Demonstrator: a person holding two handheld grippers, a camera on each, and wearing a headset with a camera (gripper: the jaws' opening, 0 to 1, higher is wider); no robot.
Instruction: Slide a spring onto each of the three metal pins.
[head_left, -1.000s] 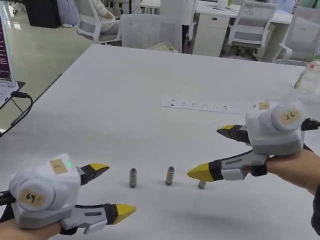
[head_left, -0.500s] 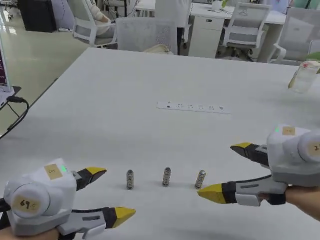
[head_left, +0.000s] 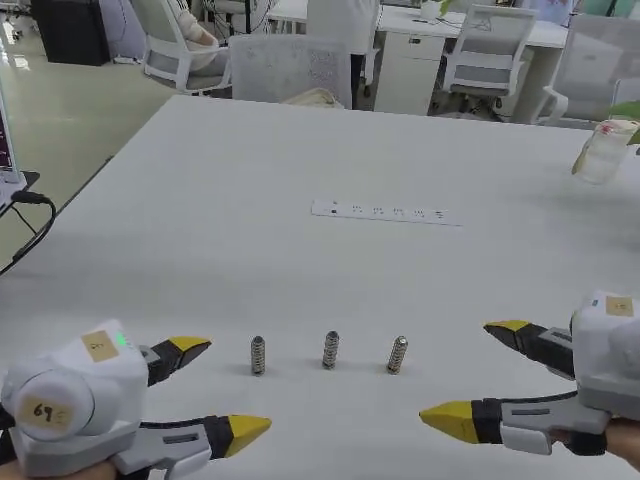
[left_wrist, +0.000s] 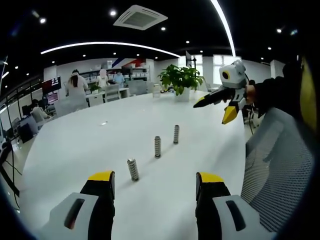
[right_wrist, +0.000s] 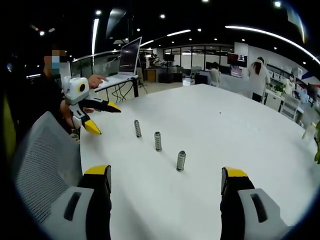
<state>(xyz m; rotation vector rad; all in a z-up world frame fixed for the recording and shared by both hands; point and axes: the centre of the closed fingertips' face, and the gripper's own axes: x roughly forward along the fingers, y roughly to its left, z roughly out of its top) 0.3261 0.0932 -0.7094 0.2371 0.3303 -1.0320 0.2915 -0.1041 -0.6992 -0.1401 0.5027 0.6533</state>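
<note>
- The middle spring (head_left: 330, 350) stands upright on the white table (head_left: 300, 150), with a second spring (head_left: 258, 355) near its left and a third spring (head_left: 397, 354) near its right, in one row.
- Left gripper (head_left: 235, 387): jaws apart, empty, left of the middle spring.
- Right gripper (head_left: 458, 370): jaws apart, empty, right of the middle spring.

White table (head_left: 230, 200), power strip (head_left: 385, 212), office chairs (head_left: 487, 45)

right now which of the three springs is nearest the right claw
The rightmost spring in the head view; the other two stand farther from the right claw.
</note>
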